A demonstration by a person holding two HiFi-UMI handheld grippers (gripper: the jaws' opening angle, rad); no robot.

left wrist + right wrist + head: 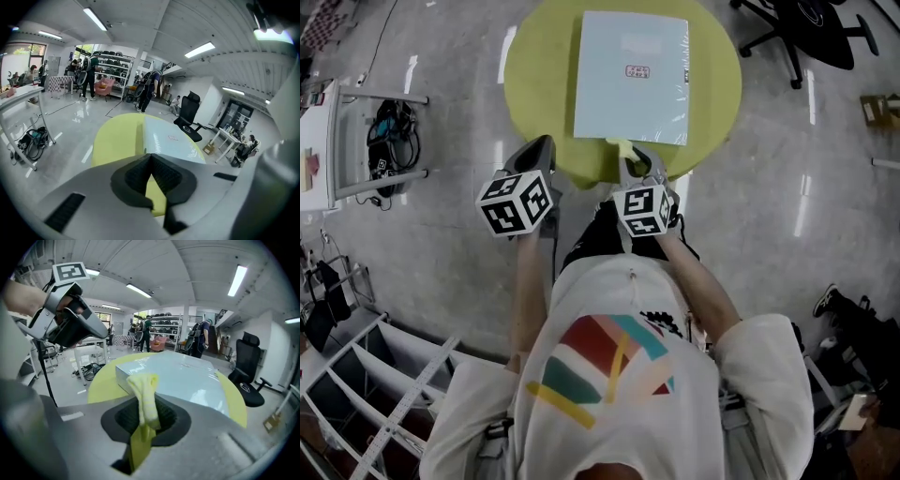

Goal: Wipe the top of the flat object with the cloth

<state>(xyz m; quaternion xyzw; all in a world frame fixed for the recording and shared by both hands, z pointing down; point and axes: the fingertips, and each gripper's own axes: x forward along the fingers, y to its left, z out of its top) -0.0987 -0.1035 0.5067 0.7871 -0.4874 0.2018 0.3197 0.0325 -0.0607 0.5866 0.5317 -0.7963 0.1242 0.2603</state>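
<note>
A flat pale-blue box (631, 77) wrapped in shiny film lies on the round yellow-green table (534, 84); it also shows in the right gripper view as the box (183, 376) and in the left gripper view as the box (168, 140). My right gripper (630, 164) hovers at the box's near edge, shut on a yellow cloth (146, 401) that sticks up between its jaws. The cloth (622, 148) pokes out just short of the box. My left gripper (540, 150) is shut and empty, held over the table's near edge left of the box.
A black office chair (811, 28) stands at the far right of the table. A white desk frame with cables (389, 141) stands to the left. White shelving (366, 375) lies at lower left. People and racks stand far back in the room.
</note>
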